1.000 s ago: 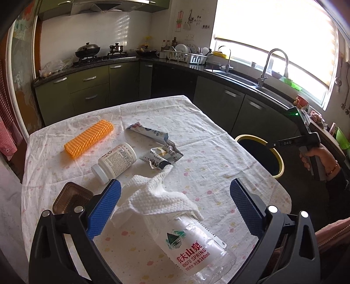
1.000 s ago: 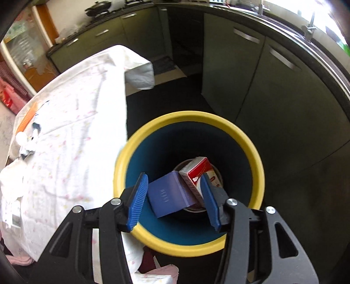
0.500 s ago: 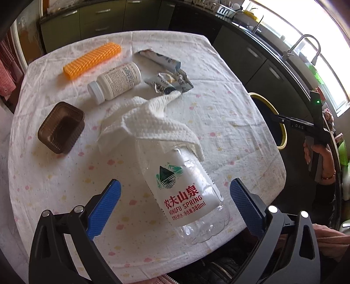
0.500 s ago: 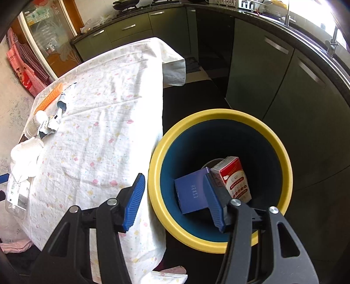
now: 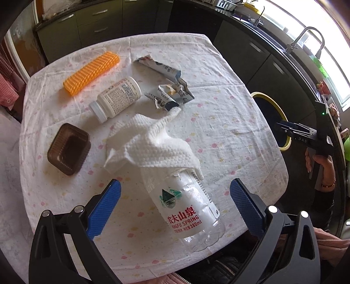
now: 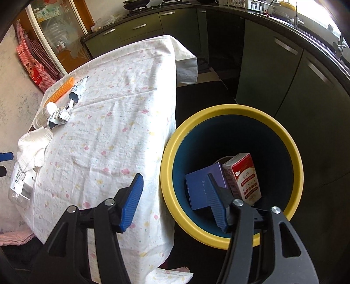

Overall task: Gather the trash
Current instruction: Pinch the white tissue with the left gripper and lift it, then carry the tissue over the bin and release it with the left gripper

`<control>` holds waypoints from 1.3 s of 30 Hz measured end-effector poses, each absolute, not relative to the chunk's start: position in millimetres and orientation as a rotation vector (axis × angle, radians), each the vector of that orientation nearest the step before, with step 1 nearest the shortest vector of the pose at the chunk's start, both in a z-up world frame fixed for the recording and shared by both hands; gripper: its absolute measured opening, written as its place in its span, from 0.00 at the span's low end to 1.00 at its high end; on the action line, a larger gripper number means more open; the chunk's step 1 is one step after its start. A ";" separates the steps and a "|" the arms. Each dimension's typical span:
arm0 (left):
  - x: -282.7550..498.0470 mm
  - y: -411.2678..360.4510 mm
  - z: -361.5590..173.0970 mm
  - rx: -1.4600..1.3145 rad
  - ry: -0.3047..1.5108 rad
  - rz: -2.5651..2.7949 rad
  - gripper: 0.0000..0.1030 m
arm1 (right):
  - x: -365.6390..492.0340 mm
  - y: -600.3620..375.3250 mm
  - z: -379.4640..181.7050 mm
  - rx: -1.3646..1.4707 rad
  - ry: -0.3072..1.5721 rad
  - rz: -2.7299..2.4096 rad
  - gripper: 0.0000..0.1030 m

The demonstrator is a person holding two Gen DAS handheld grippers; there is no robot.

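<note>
Both hand-held grippers empty, right (image 6: 175,198) opening, now off the bin (image 6: 231,109) toward the table (image 6: 109,122).

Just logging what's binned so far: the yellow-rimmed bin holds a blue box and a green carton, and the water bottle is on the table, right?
Nearly. The carton in the bin is red and white, not green, as the right wrist view shows. The blue box is beside it, and the bottle lies on the table.

1. A home kitchen: dark green cabinets (image 5: 91,26) with metal handles run under a black countertop (image 6: 284,24).
2. A sink faucet (image 5: 306,37) stands below a bright window (image 5: 332,50).
3. A dish rack (image 6: 258,4) and a stovetop wok (image 6: 133,2) sit on the counter.
</note>
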State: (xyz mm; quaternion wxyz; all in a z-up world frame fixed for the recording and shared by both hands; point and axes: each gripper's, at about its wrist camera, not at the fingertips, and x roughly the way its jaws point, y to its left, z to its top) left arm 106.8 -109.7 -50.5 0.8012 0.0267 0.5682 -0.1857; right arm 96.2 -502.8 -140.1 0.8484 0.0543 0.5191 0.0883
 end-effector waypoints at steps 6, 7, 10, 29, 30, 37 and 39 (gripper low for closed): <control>133.4 -106.9 -35.5 0.124 1.125 -0.350 0.95 | 101.0 -496.2 -147.4 0.119 1.104 0.209 0.55; 135.7 -110.0 -36.7 0.147 1.126 -0.357 0.94 | 100.9 -494.7 -148.0 0.117 1.107 0.212 0.55; 142.6 -117.5 -49.7 0.192 1.173 -0.369 0.81 | 99.6 -492.9 -147.5 0.114 1.109 0.217 0.55; 128.3 -119.3 -4.9 0.105 1.036 -0.498 0.05 | 92.8 -496.1 -136.7 0.130 1.080 0.212 0.55; 126.9 -122.1 0.9 0.113 1.023 -0.506 0.05 | 91.8 -497.1 -135.1 0.130 1.076 0.209 0.55; 121.6 -172.4 41.2 0.209 0.946 -0.616 0.05 | 72.3 -514.1 -118.5 0.136 1.034 0.162 0.55; 121.1 -195.4 50.7 0.237 0.927 -0.667 0.05 | 65.0 -521.7 -117.0 0.147 1.028 0.147 0.55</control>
